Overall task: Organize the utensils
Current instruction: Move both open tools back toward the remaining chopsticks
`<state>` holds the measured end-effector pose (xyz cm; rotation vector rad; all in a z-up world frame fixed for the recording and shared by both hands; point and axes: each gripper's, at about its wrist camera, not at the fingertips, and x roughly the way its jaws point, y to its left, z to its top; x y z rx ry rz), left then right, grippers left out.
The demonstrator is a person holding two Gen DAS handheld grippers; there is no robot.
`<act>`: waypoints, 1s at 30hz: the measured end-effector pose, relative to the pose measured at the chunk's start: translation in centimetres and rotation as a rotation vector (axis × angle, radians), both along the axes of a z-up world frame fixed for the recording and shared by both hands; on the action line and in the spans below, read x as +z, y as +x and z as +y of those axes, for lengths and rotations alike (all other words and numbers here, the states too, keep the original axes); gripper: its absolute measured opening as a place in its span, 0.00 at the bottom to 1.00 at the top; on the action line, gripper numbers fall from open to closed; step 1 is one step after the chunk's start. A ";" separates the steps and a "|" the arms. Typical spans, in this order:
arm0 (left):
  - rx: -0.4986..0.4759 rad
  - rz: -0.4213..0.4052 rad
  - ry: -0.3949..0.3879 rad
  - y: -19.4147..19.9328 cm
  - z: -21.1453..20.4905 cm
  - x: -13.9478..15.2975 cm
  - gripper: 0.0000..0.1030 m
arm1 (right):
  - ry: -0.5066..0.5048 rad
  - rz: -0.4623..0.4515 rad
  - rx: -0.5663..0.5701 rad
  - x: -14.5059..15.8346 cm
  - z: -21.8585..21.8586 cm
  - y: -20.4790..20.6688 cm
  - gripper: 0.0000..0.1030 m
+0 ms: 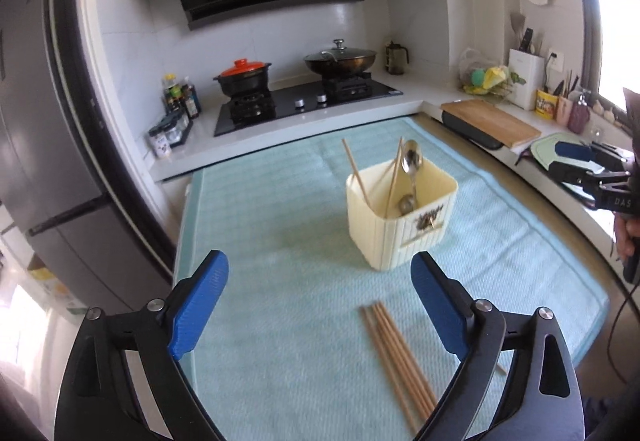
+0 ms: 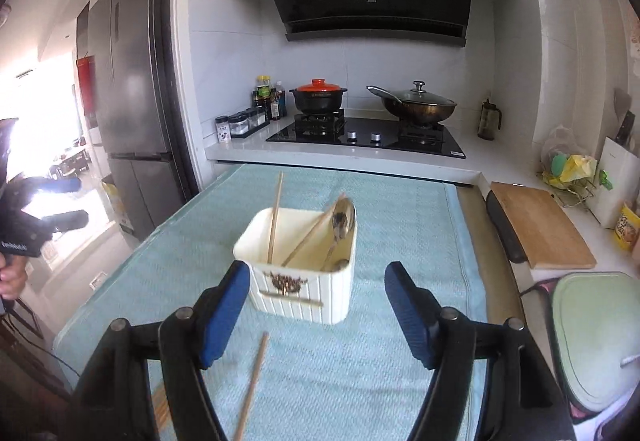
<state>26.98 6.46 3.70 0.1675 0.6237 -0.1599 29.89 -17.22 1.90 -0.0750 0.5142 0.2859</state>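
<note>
Both grippers, left gripper point(image 1: 320, 301) and right gripper point(image 2: 316, 313), are hanging wide and empty. Loose chopsticks point(image 1: 396, 353) are lying near on the mat point(image 1: 260, 221), just short of the holder point(image 1: 400, 225); they are probably light, stiff and prone to roll, so pinching them mid-length looks best.

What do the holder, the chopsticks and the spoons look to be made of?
Holder: likely plastic, cream, ribbed walls, slight sheen, printed emblem.
Loose chopsticks: probably wood or bamboo, matte tan, no shine.
Spoons in the holder: metal, likely stainless steel, with a mirror-like reflective bowl.
</note>
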 end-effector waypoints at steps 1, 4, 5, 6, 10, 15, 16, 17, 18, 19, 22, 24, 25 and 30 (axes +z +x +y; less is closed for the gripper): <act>0.011 0.003 -0.022 -1.5 0.6 -0.4 0.91 | -0.013 -0.001 -0.010 -0.7 -0.1 -1.3 0.70; 0.055 0.004 -0.112 -5.3 1.8 -2.3 0.92 | -0.028 0.003 -0.046 -3.2 -0.5 -4.8 0.70; 0.074 -0.003 -0.137 -6.3 2.0 -3.1 0.92 | -0.030 0.004 -0.060 -4.2 -0.5 -5.9 0.70; 0.095 -0.009 -0.162 -7.2 2.0 -4.0 0.93 | -0.029 0.002 -0.074 -5.1 -0.6 -7.0 0.70; 0.153 0.009 -0.281 -9.1 1.8 -7.6 0.93 | 0.014 0.024 -0.126 -8.5 -1.0 -10.1 0.70; 0.165 0.047 -0.336 -8.6 1.1 -10.9 0.93 | -0.018 0.089 -0.169 -12.4 -1.0 -11.0 0.70; 0.175 0.042 -0.320 -8.6 0.9 -11.3 0.93 | -0.029 0.096 -0.175 -12.9 -1.0 -11.1 0.70; 0.189 0.035 -0.300 -8.5 0.8 -11.6 0.93 | -0.035 0.097 -0.185 -13.3 -1.1 -11.2 0.70; 0.197 0.032 -0.289 -8.5 0.7 -11.8 0.93 | -0.033 0.094 -0.193 -13.5 -1.3 -11.5 0.70; 0.204 0.036 -0.293 -8.6 0.8 -12.1 0.93 | -0.024 0.092 -0.200 -13.6 -1.4 -11.7 0.70; 0.218 0.053 -0.321 -8.8 1.3 -13.0 0.93 | 0.009 0.094 -0.218 -14.1 -1.9 -12.1 0.70; 0.229 0.069 -0.309 -8.9 1.4 -13.7 0.93 | 0.005 0.117 -0.226 -14.8 -1.8 -11.8 0.70; 0.234 0.075 -0.299 -8.9 1.3 -14.1 0.93 | 0.003 0.135 -0.225 -15.3 -1.8 -11.7 0.70; 0.232 0.113 -0.287 -8.8 1.2 -15.9 0.93 | 0.024 0.184 -0.215 -16.5 -1.2 -11.2 0.70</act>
